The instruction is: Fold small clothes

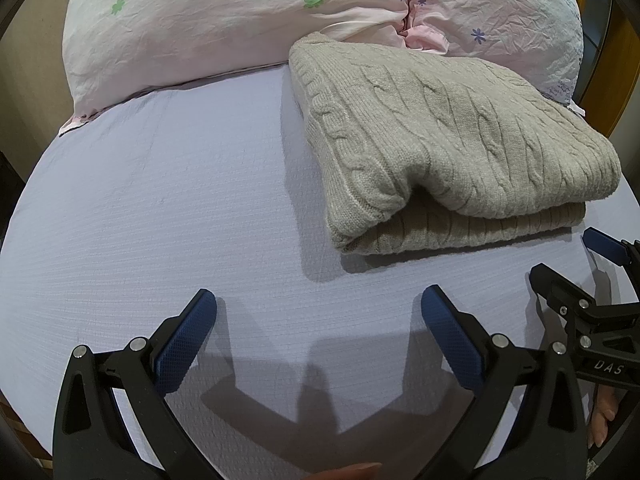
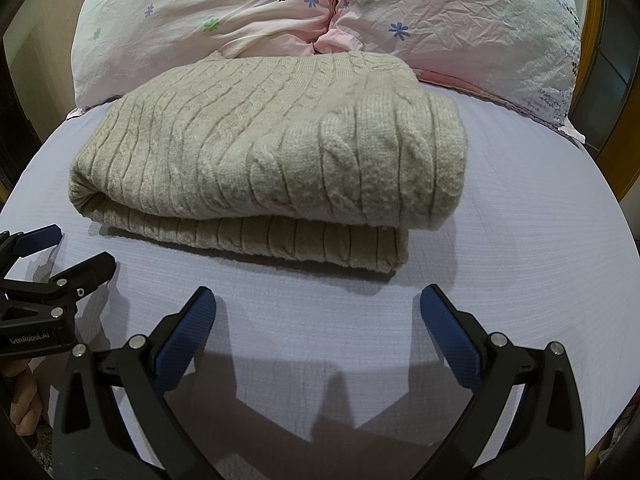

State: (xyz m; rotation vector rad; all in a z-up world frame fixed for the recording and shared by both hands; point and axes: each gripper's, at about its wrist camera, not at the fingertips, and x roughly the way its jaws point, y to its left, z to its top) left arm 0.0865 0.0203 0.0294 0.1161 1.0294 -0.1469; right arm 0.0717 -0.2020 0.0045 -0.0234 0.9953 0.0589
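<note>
A beige cable-knit sweater (image 1: 448,144) lies folded in layers on the lilac bed sheet (image 1: 160,208). It also shows in the right wrist view (image 2: 272,152), straight ahead. My left gripper (image 1: 319,304) is open and empty, low over the sheet, in front and left of the sweater. My right gripper (image 2: 318,302) is open and empty, just in front of the sweater's near edge. The right gripper shows at the right edge of the left wrist view (image 1: 560,256). The left gripper shows at the left edge of the right wrist view (image 2: 80,248).
Two pink flowered pillows (image 1: 224,28) (image 1: 500,20) lie against the head of the bed behind the sweater. A wooden bed frame (image 2: 624,128) edges the right side. The sheet (image 2: 520,220) stretches bare to the right of the sweater.
</note>
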